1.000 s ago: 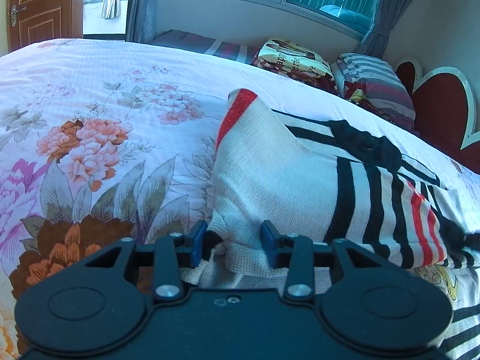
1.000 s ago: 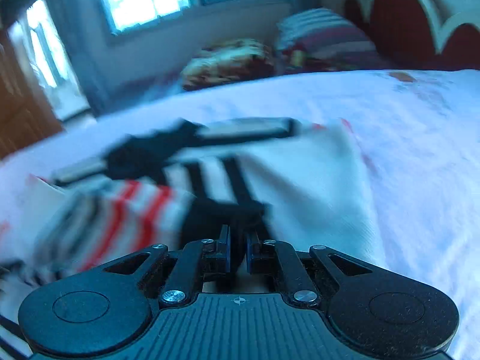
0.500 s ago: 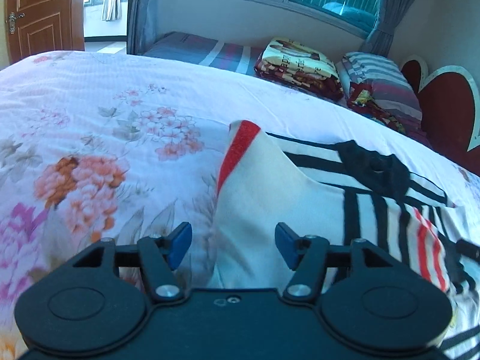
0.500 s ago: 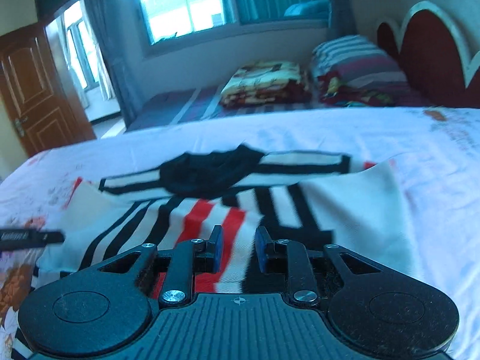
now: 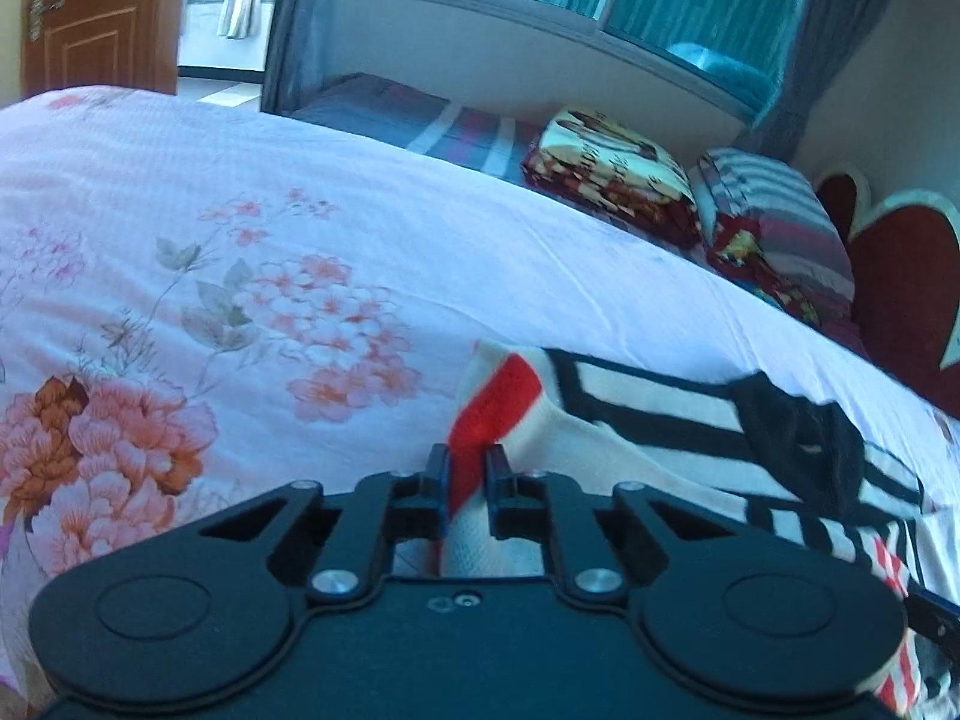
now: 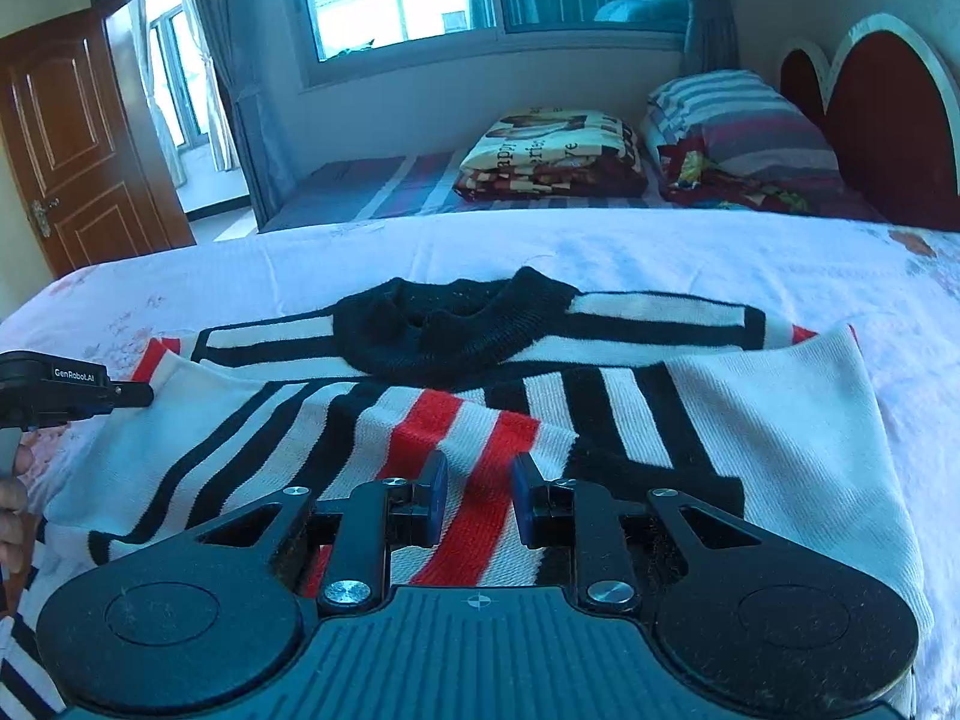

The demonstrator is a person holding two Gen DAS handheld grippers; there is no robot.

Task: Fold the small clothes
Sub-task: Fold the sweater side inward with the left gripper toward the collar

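Observation:
A small white sweater [image 6: 750,438] with black and red stripes and a black collar [image 6: 444,330] lies on the bed, its sides folded inward. My left gripper [image 5: 467,483] is shut on the sweater's left edge at a red stripe [image 5: 492,414]; it also shows in the right wrist view [image 6: 129,394] at the sweater's left side. My right gripper [image 6: 475,495] is open, its jaws apart just over a red stripe on the folded sleeve [image 6: 480,480], holding nothing.
The bed has a pink floral sheet [image 5: 210,312]. Folded blankets [image 6: 552,150] and a striped pillow [image 6: 744,120] lie at the far side by a red headboard [image 6: 888,126]. A wooden door [image 6: 66,138] is at the left.
My left gripper opened, moved forward along the sweater's left fold and shut on its red-striped edge. My right gripper let go of the sleeve, opened and drew back.

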